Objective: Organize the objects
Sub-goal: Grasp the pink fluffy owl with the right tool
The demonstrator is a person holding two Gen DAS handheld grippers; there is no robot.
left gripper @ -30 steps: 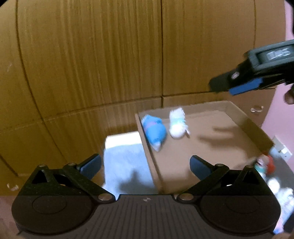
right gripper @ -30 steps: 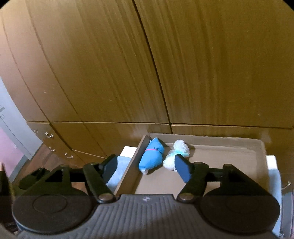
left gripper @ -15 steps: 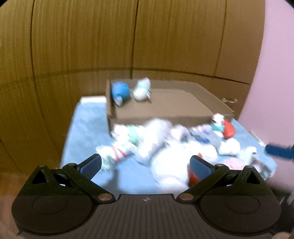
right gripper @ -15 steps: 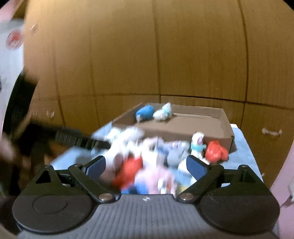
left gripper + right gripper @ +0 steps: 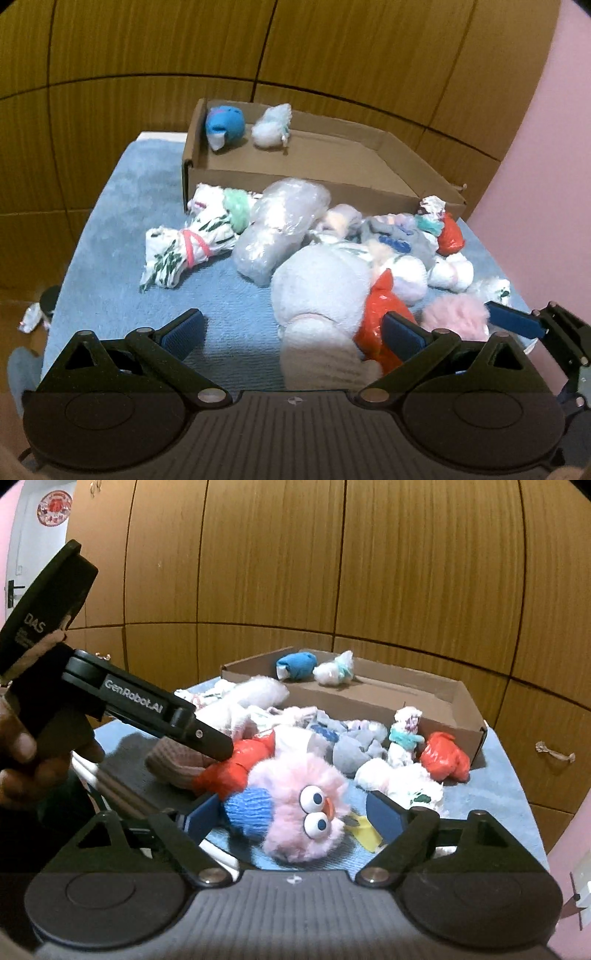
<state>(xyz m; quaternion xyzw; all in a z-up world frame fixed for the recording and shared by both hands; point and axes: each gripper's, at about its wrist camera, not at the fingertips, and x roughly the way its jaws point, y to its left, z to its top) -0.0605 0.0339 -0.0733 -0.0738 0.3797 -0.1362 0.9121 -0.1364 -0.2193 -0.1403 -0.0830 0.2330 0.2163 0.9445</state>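
Blue mat (image 5: 110,221) holds cardboard box (image 5: 332,192), blue bundle (image 5: 224,127) and white bundle (image 5: 271,127) at its far end. Toy pile (image 5: 332,258) before box. Left gripper (image 5: 291,332) spread wide, empty. Right gripper (image 5: 291,818) spread around pink fuzzy toy (image 5: 306,812), not touching.

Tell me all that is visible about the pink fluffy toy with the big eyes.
The pink fluffy toy looks like soft plush with long fuzzy fur. It has two round white eyes with dark blue pupils, an orange beak and a blue knitted part on one side. It lies on the blue cloth, between the open fingers of the right claw; contact is unclear. A red wrapped bundle lies against it behind.
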